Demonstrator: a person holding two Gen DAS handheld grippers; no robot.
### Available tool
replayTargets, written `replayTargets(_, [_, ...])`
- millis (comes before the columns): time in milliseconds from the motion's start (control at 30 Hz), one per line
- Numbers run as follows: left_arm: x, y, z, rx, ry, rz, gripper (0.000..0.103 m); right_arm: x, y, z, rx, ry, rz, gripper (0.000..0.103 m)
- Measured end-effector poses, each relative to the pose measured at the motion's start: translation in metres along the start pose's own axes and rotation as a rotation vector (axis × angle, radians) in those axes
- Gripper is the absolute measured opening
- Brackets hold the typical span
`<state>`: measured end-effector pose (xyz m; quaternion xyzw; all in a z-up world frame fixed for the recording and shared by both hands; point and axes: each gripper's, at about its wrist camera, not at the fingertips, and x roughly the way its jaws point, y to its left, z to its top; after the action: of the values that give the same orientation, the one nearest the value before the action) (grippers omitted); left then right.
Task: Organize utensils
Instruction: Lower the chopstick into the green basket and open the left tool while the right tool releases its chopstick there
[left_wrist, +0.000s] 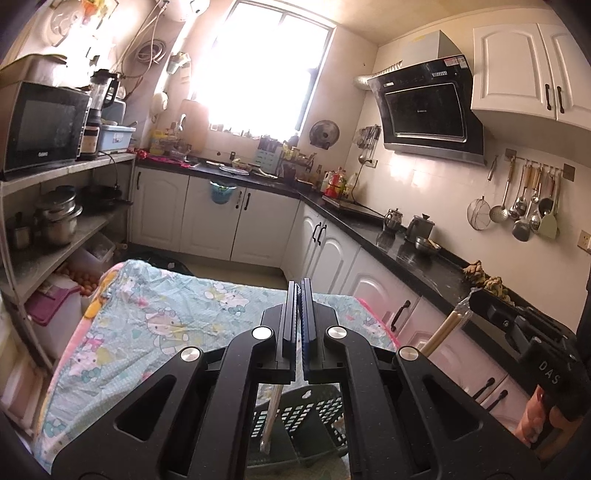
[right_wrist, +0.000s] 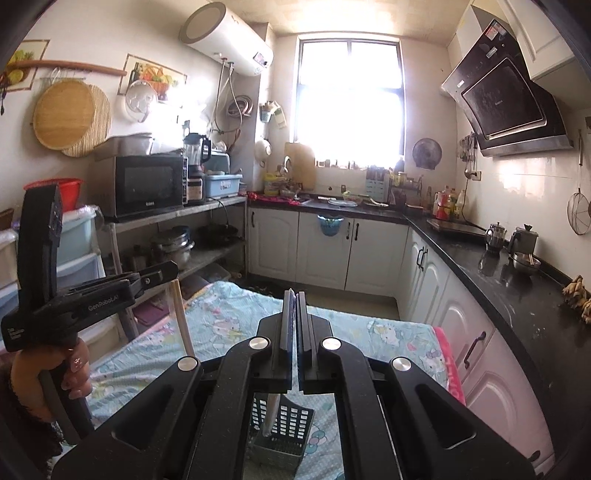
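My left gripper is shut on a wrapped pair of pale chopsticks that hangs down into a dark perforated utensil basket on the table. My right gripper is shut on another wrapped pair of chopsticks that points down over the same grey basket. Each gripper shows in the other's view: the right one with its chopsticks, the left one with its chopsticks.
The table carries a light-blue cartoon-print cloth with a pink edge. A black countertop with kettles and white cabinets runs on the right. A shelf rack with a microwave and pots stands on the left.
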<state>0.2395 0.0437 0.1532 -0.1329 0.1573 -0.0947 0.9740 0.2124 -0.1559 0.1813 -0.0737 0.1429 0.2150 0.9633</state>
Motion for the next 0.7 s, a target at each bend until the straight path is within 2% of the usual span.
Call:
replayTargets(267, [0.013,0.007,-0.02,-0.003,0.013,-0.014,0.0,0.032,0.005,-0.023,-0.005,0.069,-0.013,0.002])
replayTargets(700, [0.027,0.017,-0.047,-0.017,0.083,-0.022,0.0,0.066,0.006,-0.056,0.041,0.168,-0.053,0.002])
